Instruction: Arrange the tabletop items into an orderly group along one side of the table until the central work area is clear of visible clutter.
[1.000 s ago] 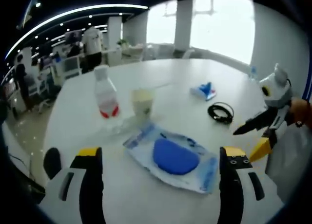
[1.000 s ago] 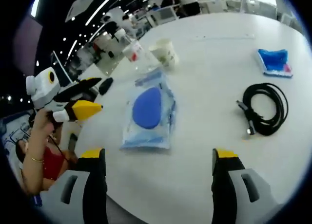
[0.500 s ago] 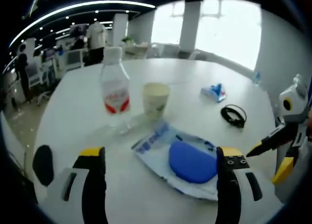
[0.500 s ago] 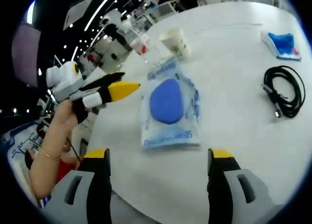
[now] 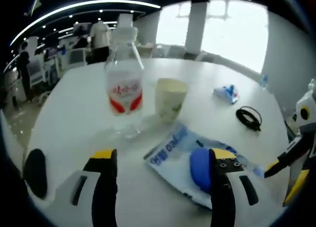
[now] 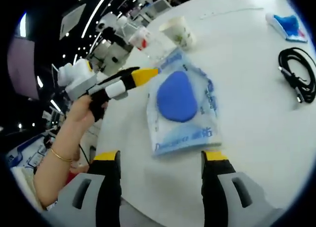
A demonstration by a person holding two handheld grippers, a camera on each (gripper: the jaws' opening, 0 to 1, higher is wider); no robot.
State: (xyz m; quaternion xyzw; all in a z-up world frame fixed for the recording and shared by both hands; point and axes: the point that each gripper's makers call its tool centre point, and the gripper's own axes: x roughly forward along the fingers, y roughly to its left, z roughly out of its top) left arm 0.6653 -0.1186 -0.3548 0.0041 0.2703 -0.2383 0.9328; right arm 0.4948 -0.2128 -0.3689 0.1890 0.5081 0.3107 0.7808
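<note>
A clear water bottle (image 5: pixel 124 94) with a red label stands beside a paper cup (image 5: pixel 170 98) on the white table (image 5: pixel 74 103). A plastic packet with a blue pad (image 5: pixel 197 165) lies in front of them, partly behind my left gripper's right finger. My left gripper (image 5: pixel 163 187) is open just short of the bottle and the packet. In the right gripper view the packet (image 6: pixel 182 101) lies flat ahead of my open right gripper (image 6: pixel 160 187). The left gripper (image 6: pixel 143 75), held by a hand (image 6: pixel 89 106), points at the packet's left edge. Bottle (image 6: pixel 143 42) and cup (image 6: pixel 180 32) stand beyond.
A coiled black cable (image 6: pixel 298 79) and a small blue packet (image 6: pixel 289 25) lie at the far right of the table. A black oval object (image 5: pixel 35 165) rests near the table's left edge. My right gripper (image 5: pixel 296 158) shows at the right. People and desks stand far behind.
Both views have closed in on the table. The left gripper has come forward to the bottle, cup and packet; the right gripper has drawn nearer the packet. Nothing on the table has moved.
</note>
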